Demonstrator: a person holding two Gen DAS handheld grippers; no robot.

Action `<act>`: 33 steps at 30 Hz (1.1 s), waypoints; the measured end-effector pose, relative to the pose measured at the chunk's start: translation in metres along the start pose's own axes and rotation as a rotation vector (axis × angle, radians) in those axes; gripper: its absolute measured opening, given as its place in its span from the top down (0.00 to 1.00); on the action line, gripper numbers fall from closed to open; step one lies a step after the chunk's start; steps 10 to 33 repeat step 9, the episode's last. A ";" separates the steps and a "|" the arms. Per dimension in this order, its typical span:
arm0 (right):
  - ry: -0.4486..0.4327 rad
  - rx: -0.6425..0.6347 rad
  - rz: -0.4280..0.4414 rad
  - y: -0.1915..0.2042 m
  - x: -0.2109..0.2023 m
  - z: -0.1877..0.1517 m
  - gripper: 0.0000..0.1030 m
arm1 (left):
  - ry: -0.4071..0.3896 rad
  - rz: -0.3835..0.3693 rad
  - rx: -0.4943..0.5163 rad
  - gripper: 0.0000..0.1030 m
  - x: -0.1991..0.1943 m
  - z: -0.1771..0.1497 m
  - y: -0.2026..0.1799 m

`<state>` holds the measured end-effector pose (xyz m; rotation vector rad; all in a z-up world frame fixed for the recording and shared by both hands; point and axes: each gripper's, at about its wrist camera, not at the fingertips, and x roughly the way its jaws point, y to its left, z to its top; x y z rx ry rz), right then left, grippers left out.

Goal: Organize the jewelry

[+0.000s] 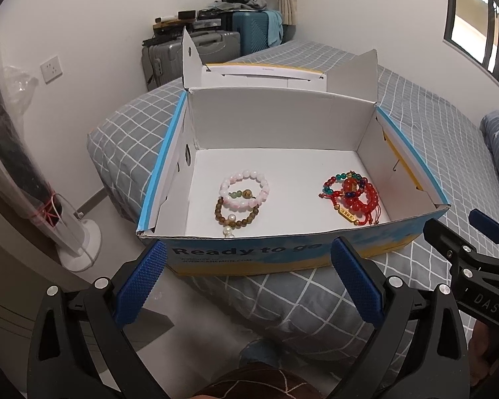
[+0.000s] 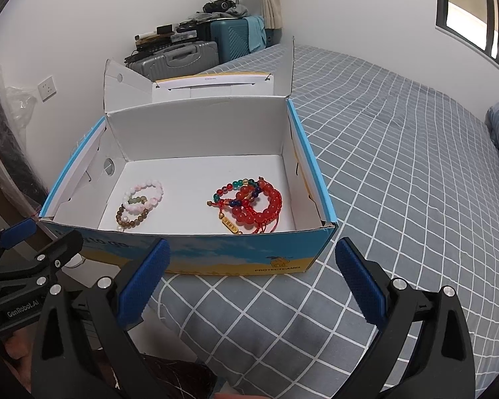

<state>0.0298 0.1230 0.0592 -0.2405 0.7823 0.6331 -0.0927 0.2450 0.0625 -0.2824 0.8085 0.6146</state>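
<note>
Bracelets sorted inside open cardboard box [image 1: 282,126]

Pale bracelets [image 1: 241,199] lie apart from red bracelets [image 1: 352,196]; left gripper [image 1: 249,279] and right gripper [image 2: 252,279] hover outside, both spread wide, empty.

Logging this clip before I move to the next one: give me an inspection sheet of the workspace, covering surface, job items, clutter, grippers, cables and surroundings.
Surface: grey bed cover with white grid lines, rumpled.
Job's things: open white-lined cardboard shoebox on the bed; inside, at left, pale pink bead bracelet overlapping brown wooden bead bracelet; at right, tangled pile of red and multicoloured bead bracelets with a gold tag.
Clutter: nothing seen on the bed beside the box.
Grippers: left gripper and right gripper both open, empty, in front of the box.
Cables: nothing seen.
Surroundings: grey and teal suitcases piled with oddments, window, white wall socket.
</note>
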 end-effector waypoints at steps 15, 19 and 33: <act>0.000 -0.002 0.001 0.000 0.001 0.000 0.07 | -0.006 0.006 0.000 0.06 -0.003 0.001 0.000; 0.000 -0.002 0.001 0.000 0.001 0.000 0.07 | -0.006 0.006 0.000 0.06 -0.003 0.001 0.000; 0.000 -0.002 0.001 0.000 0.001 0.000 0.07 | -0.006 0.006 0.000 0.06 -0.003 0.001 0.000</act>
